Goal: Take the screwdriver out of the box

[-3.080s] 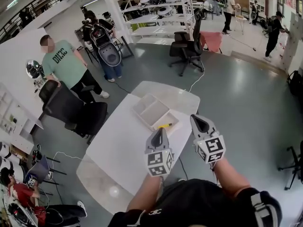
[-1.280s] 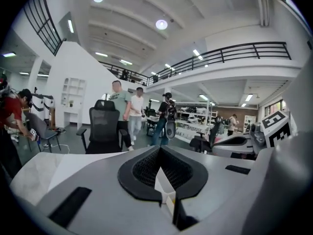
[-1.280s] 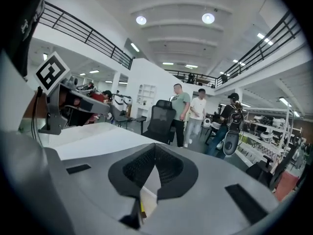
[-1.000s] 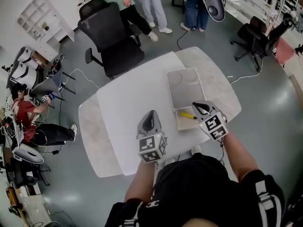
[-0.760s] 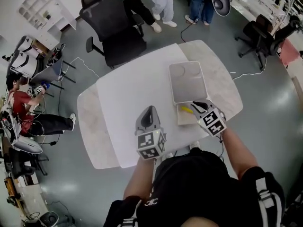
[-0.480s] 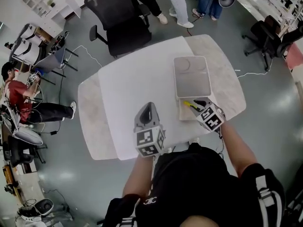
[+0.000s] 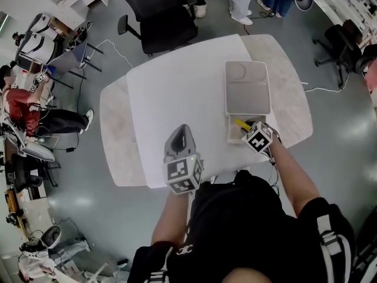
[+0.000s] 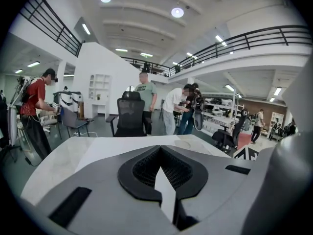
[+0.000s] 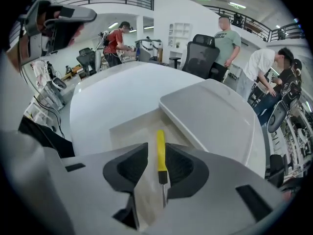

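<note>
Yellow-handled screwdriver [image 7: 241, 123] lies flat on the floor of the open box [image 7: 234, 137], in the lower right part of the head view. The box sits near the right-hand edge of the white worktop [image 7: 171, 93]. Its pale grey lid [image 7: 247, 87] lies flat directly above it in the frame, touching the box's far edge.

Right gripper [image 7: 250, 126] is lowered into the box over the tool. In the right gripper view the screwdriver [image 9: 160, 148] runs straight up the frame between the fingers of the right gripper [image 9: 157, 166], handle away from the camera, dark collar and metal shaft toward it. The fingers stand apart, one on each side of the handle. The right-hand finger is against or just beside the handle; which, I cannot tell. A strip of box [image 9: 128, 131] floor shows between the handle and the left-hand finger. The lid [image 9: 215, 116] fills the right centre of that view.

Left gripper [image 7: 181, 133] is held above the worktop at lower centre of the head view, well apart from the box. In the left gripper view the fingers of the left gripper [image 8: 160, 151] are together at the tips, with nothing between them.

A black office chair [image 7: 162, 16] stands beyond the worktop at the upper centre.
</note>
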Demonstrator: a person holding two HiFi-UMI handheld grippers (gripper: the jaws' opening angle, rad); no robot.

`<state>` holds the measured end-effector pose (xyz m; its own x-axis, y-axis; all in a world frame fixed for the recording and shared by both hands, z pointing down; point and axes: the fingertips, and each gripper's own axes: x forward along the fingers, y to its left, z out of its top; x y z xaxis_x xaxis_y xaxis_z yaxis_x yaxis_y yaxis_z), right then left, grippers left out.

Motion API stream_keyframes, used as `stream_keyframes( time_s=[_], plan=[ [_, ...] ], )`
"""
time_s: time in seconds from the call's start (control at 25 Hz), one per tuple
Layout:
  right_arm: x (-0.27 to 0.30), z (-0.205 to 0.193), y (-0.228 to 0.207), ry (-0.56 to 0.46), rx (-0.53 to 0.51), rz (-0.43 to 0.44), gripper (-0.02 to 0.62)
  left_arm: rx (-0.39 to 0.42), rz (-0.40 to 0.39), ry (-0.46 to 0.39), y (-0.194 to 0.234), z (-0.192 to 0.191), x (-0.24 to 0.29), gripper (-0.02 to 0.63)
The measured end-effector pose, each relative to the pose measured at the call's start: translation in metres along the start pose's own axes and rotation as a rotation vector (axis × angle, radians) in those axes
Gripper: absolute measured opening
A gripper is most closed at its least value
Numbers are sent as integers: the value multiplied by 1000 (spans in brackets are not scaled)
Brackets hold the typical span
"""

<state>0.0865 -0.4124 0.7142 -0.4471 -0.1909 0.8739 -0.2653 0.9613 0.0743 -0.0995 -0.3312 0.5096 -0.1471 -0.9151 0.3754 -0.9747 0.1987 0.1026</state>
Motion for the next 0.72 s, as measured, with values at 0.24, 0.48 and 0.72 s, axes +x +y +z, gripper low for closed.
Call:
stream_keyframes(
  time_s=[0.24, 0.48, 0.72],
  plan=[
    [20, -4, -7, 48, -19, -34, 77, -4, 36, 13, 13, -3, -5, 14],
    [34, -5, -9, 104, -97, -71, 77, -7, 60, 24, 20, -6, -10, 14],
    [43, -12, -3, 154, -132, -66, 74, -4, 54, 16, 23, -5, -11, 14]
  ],
)
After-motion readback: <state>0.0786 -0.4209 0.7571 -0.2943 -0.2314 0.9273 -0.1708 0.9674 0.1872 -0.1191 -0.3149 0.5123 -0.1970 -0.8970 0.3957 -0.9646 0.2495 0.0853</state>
